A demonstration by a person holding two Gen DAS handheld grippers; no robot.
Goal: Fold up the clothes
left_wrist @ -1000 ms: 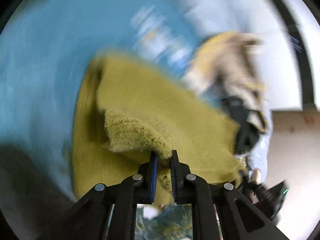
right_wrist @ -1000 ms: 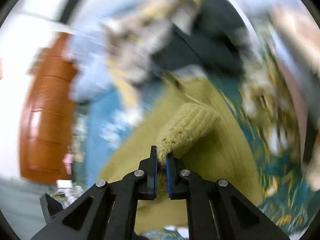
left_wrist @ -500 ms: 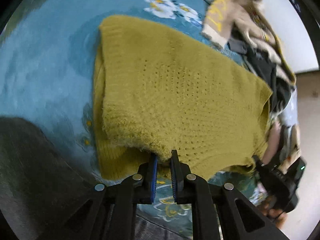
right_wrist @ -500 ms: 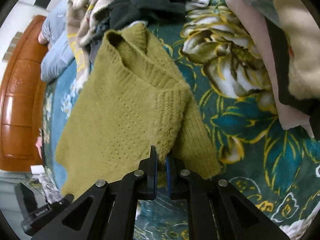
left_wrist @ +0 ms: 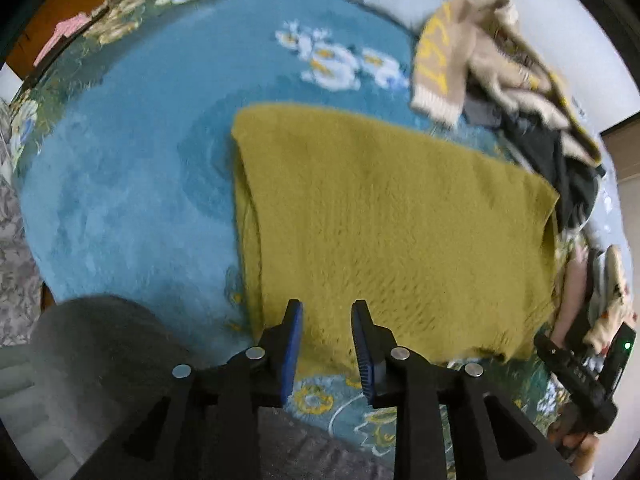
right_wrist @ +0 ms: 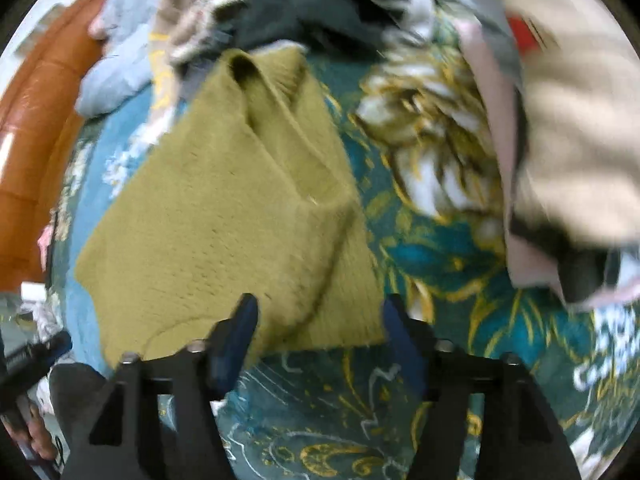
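Soft, even indoor light falls across both fisheye views with no hard shadows; edges curve strongly into black corners. Motion blur smears the right wrist view, worst on the clothes pile [right_wrist: 560,120], and the left view is slightly soft

The folded mustard-yellow knitted sweater [left_wrist: 392,216] lies flat on the teal floral bedspread [left_wrist: 120,184], just before both tongs (jaws apart, empty). Behind it sits the heap of mixed unfolded clothes [right_wrist: 304,12]; more clothes lie to its right.
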